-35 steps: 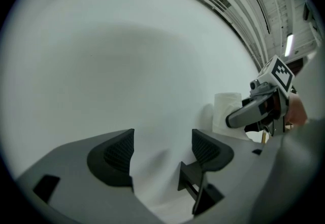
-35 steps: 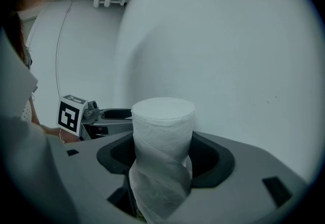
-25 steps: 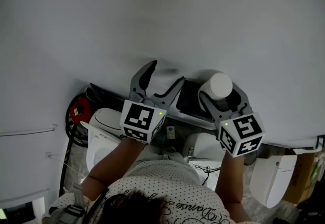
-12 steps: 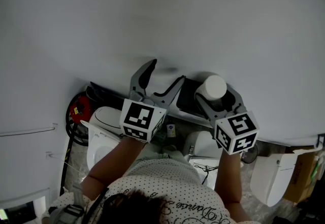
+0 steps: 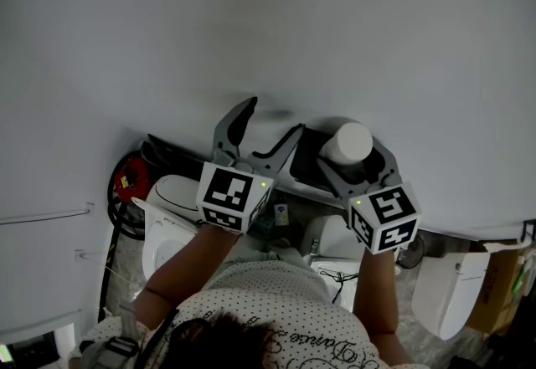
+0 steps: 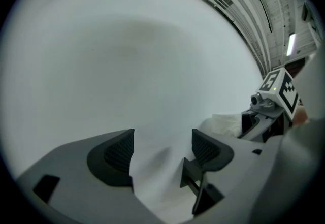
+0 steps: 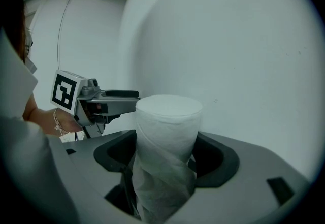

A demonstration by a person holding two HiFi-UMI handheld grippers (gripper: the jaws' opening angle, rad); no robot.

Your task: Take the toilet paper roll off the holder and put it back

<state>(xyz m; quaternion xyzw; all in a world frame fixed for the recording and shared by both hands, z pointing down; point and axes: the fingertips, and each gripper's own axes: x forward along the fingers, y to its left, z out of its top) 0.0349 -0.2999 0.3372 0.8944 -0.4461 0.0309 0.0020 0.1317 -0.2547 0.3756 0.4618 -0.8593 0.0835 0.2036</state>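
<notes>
toilet paper roll (image 7: 165, 131) between right claw (image 7: 166, 157) jaws, just widening, left claw (image 6: 162, 151) spread

White wall (image 5: 268, 24); below it red item (image 5: 131, 181) at left, white toilet (image 5: 170, 192) beside, cardboard box (image 5: 496, 292) far rt.

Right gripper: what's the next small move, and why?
Probably draw the right gripper straight back. Its jaws have just been opening, and the white toilet paper roll stands upright between them, apparently not squeezed, so it seems released.
</notes>
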